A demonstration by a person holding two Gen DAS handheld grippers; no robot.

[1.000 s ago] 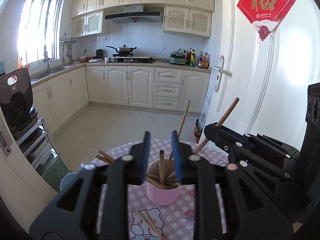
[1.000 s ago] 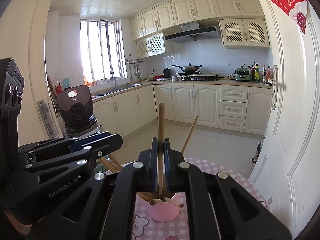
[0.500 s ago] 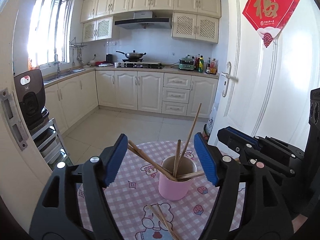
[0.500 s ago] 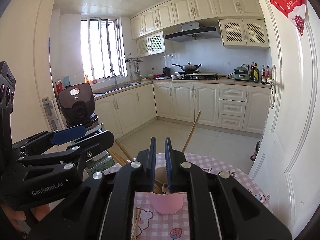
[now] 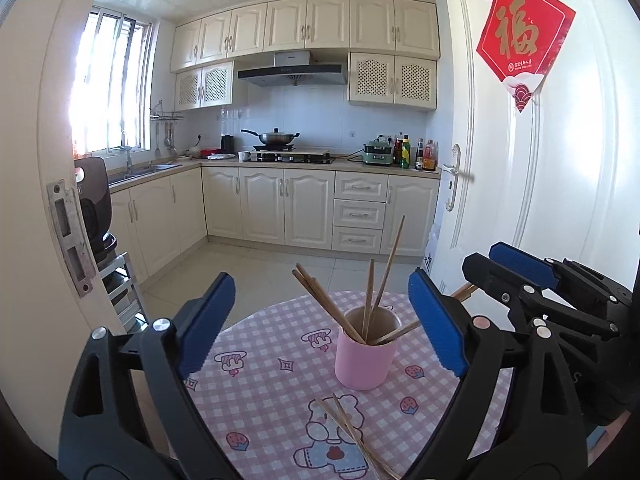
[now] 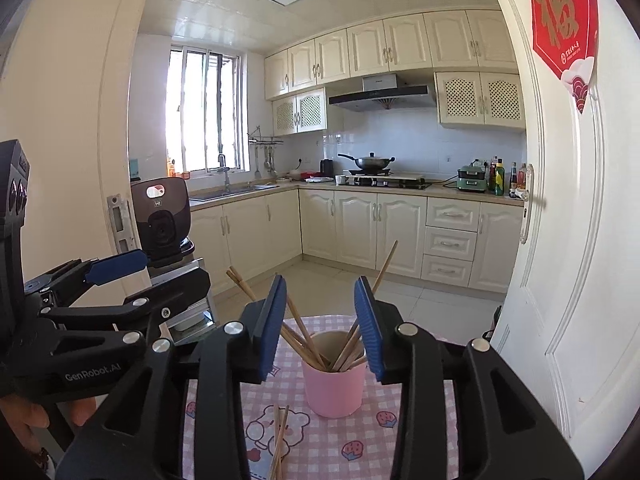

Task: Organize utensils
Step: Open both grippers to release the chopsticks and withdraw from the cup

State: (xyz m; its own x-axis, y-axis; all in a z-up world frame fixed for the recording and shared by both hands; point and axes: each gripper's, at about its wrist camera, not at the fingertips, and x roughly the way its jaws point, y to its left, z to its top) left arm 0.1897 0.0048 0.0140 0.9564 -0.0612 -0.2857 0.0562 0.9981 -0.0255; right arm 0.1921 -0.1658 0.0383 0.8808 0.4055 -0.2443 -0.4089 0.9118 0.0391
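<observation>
Kitchen's sitting behind a checkered table [image 5: 256, 380]. Both grippers, left [image 5: 320, 320] and right [image 6: 322, 326], are hanging released, gripping nothing. Pink cup [image 6: 334, 386] is holding most chopsticks; looks like the loose pair [image 6: 279, 438] is needing grabbing next.

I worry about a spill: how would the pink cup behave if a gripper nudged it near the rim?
The pink cup looks light and narrow, so it may tip. The chopsticks lean out well above its rim, adding leverage. The checked tablecloth might slide or bunch under it.
</observation>
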